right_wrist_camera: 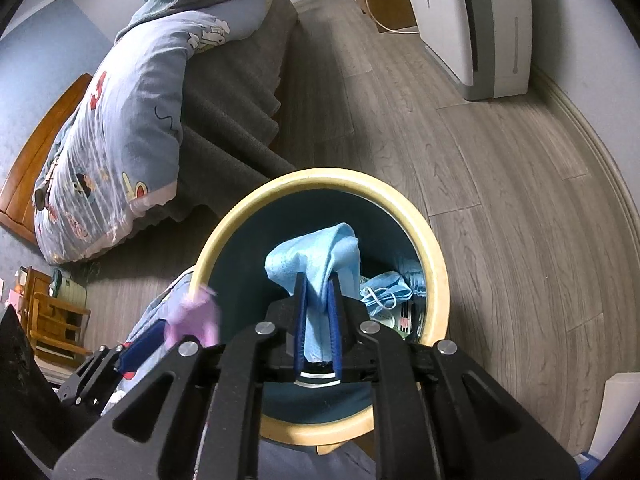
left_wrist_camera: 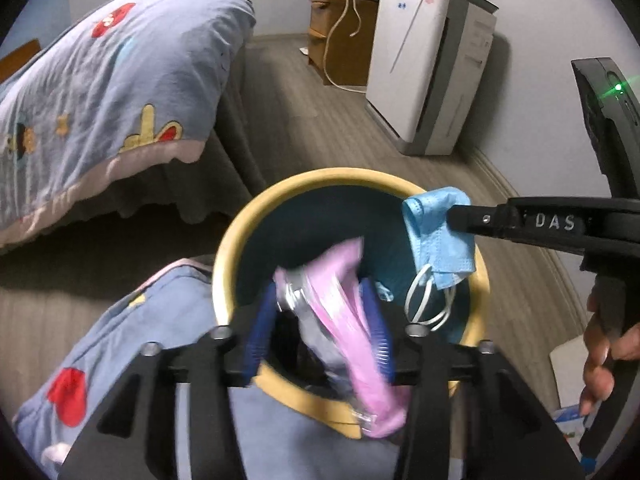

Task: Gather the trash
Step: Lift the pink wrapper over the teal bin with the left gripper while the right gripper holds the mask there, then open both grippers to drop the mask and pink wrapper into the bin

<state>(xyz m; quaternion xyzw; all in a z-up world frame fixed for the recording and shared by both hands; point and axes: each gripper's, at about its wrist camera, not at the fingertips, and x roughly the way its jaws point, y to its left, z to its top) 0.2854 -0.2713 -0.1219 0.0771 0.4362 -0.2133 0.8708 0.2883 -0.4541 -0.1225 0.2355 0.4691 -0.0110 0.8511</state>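
Note:
A round bin with a yellow rim [left_wrist_camera: 240,232] [right_wrist_camera: 432,264] and a dark teal inside stands below both grippers. My right gripper [right_wrist_camera: 317,284] [left_wrist_camera: 454,216] is shut on a light blue face mask [right_wrist_camera: 320,248] [left_wrist_camera: 436,236], which hangs over the bin's mouth with its white ear loops [left_wrist_camera: 428,304] dangling. My left gripper [left_wrist_camera: 320,292] [right_wrist_camera: 140,348] stands open over the bin's near rim. A pink wrapper [left_wrist_camera: 344,300] [right_wrist_camera: 196,316], blurred, lies loose between its blue pads [left_wrist_camera: 260,328]. Another blue mask [right_wrist_camera: 384,288] rests inside the bin.
A bed with a blue cartoon quilt [left_wrist_camera: 100,100] [right_wrist_camera: 120,140] lies to the left; part of the quilt [left_wrist_camera: 120,360] hangs beside the bin. A white appliance [left_wrist_camera: 424,72] [right_wrist_camera: 480,20] stands by the far wall. A hand [left_wrist_camera: 600,368] grips the right tool's handle.

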